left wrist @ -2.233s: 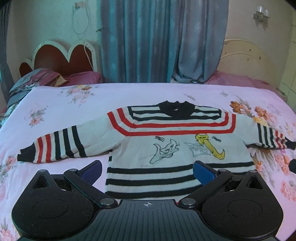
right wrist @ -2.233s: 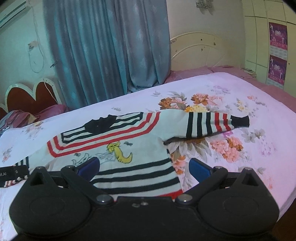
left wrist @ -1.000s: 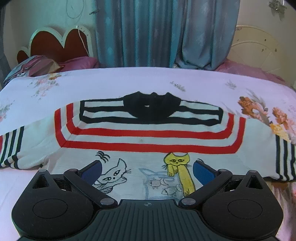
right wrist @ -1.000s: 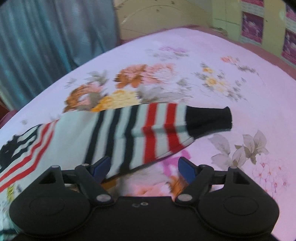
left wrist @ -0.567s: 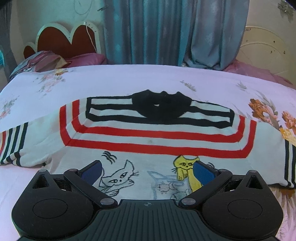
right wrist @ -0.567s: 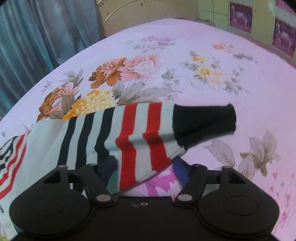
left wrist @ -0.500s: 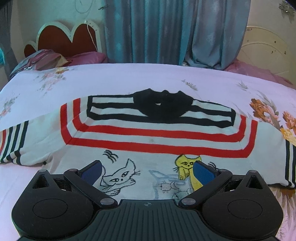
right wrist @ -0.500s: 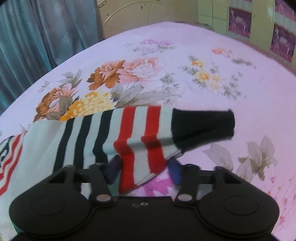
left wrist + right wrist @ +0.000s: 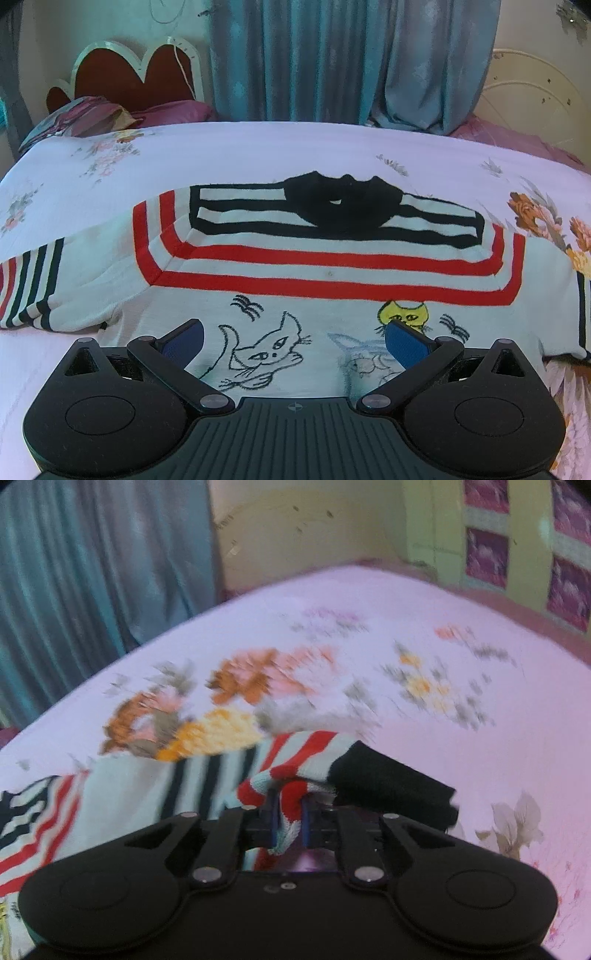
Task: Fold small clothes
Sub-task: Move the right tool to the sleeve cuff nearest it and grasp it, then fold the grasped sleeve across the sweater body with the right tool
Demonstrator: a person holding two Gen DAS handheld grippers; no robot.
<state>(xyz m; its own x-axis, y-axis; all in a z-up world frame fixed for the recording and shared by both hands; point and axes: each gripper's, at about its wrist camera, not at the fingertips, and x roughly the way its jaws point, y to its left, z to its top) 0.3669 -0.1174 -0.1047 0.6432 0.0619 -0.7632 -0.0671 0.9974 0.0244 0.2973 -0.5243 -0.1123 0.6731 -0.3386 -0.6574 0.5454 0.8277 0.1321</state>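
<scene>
One sleeve point(image 9: 295, 771) pinched inside right claw point(image 9: 288, 823).

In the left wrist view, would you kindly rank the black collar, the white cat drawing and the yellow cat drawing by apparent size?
1. black collar
2. white cat drawing
3. yellow cat drawing, partly hidden behind a jaw, so its full size is uncertain.

Our right tongs point(image 9: 288, 819) have just closed, pinching the sweater's sleeve point(image 9: 295, 771); our left tongs point(image 9: 293, 339) hover spread wide above the sweater point(image 9: 325, 266).
</scene>
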